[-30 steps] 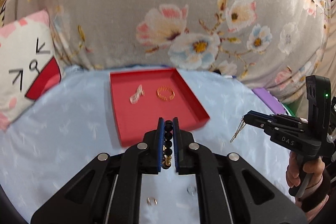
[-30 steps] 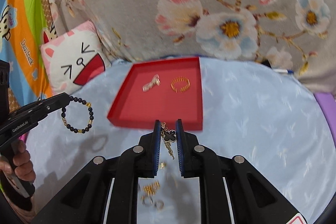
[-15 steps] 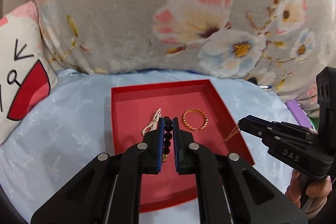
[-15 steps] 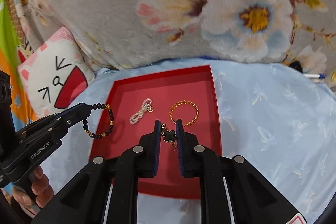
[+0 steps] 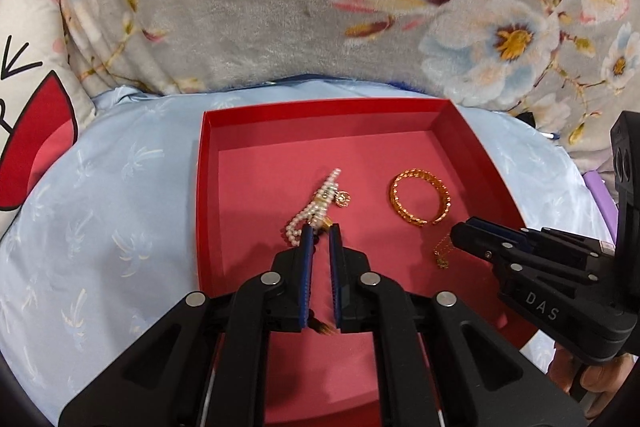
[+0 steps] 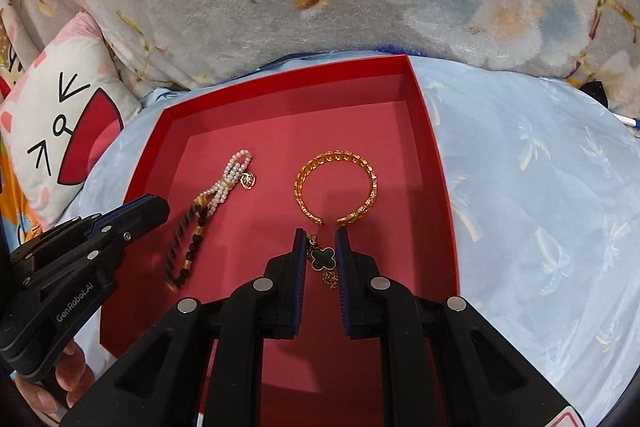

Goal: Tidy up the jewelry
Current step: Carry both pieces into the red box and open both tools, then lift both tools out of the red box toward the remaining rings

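Observation:
An open red tray (image 5: 208, 187) (image 6: 436, 163) lies on the light blue sheet. A pearl bracelet (image 5: 320, 203) (image 6: 224, 183) and a gold bangle (image 5: 420, 197) (image 6: 336, 187) rest in it. My left gripper (image 5: 319, 229) (image 6: 160, 205) hovers low over the tray's left half with its jaws opening. The black bead bracelet (image 6: 188, 239) is blurred, slipping free beside the pearls. My right gripper (image 6: 320, 231) (image 5: 460, 237) is shut on a black clover pendant necklace (image 6: 322, 257), just in front of the bangle, and its gold chain (image 5: 442, 251) dangles onto the tray floor.
A grey floral blanket (image 5: 280, 7) rises like a wall behind the tray. A cat-face pillow (image 6: 64, 131) leans at the left. Blue sheet (image 6: 540, 227) spreads to the tray's right. A person's hand (image 6: 68, 383) holds each gripper's handle.
Both grippers came forward and down until they hang over the tray. The bead bracelet, earlier pinched between the left fingers, now drops out beside the pearls. The right still holds the clover necklace.

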A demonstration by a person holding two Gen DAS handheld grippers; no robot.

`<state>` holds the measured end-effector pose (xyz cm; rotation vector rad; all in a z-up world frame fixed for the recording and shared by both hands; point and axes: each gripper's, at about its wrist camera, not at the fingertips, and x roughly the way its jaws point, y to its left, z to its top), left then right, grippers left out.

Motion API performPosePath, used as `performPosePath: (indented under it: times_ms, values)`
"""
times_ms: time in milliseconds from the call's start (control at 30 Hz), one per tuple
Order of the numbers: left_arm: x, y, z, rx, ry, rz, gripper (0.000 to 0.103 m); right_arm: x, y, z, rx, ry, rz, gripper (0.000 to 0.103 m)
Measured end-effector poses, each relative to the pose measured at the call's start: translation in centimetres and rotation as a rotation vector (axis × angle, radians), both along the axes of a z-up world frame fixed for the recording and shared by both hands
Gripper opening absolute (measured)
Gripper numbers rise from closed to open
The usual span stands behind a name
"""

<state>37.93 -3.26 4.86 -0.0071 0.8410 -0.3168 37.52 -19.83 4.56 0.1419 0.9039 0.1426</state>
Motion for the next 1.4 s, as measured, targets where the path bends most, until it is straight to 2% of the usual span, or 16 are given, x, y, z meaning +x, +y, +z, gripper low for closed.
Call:
performPosePath:
  times_ms: [33, 100, 133, 200, 400, 600, 733, 867, 967, 1167, 1300, 1400]
  values:
    - [0.1, 0.0, -0.1, 0.001, 0.005, 0.005, 0.012, 0.0, 0.0, -0.1, 0.001, -0.004, -0.002, 0.014]
    - [0.3, 0.3, -0.1, -0.001, 0.009, 0.031, 0.034, -0.2, -0.1, -0.2, -0.004, -0.018, -0.011, 0.021]
    - [0.2, 0.6, 0.1, -0.005, 0.0, 0.045, 0.038, -0.3, -0.2, -0.1, -0.004, -0.026, -0.012, 0.023]
    - [-0.1, 1.0, 0.6, -0.009, -0.023, 0.06, 0.041, -0.9, -0.6, 0.3, 0.0, -0.047, -0.025, 0.03]
    - [-2.1, 2.5, 2.8, -0.012, -0.072, 0.093, 0.05, -4.1, -2.7, 2.3, 0.064, -0.112, -0.046, 0.034]
    - [-7.0, 4.2, 4.6, 0.01, -0.149, 0.106, 0.054, -10.1, -4.3, 3.7, 0.059, -0.167, -0.062, 0.038]
    - [-10.9, 5.3, 4.5, 0.003, -0.159, 0.1, 0.054, -14.9, -5.1, 3.6, 0.045, -0.192, -0.07, 0.041]
    - [-14.7, 5.8, 3.1, 0.022, -0.148, 0.101, 0.055, -19.6, -4.9, 2.6, -0.032, -0.205, -0.08, 0.044]
    - [-17.6, 5.7, 1.7, 0.06, -0.147, 0.105, 0.062, -23.0, -4.4, 1.4, -0.074, -0.201, -0.072, 0.045]
    - [-22.7, 6.0, -1.5, 0.052, -0.085, 0.089, 0.063, -28.2, -4.0, -1.5, -0.082, -0.161, -0.066, 0.046]
    - [-25.0, 5.8, -3.0, 0.029, -0.054, 0.079, 0.063, -30.2, -3.7, -3.3, -0.043, -0.125, -0.061, 0.046]
    - [-25.9, 5.5, -3.7, 0.04, -0.051, 0.076, 0.063, -30.9, -3.4, -4.3, -0.027, -0.105, -0.05, 0.046]
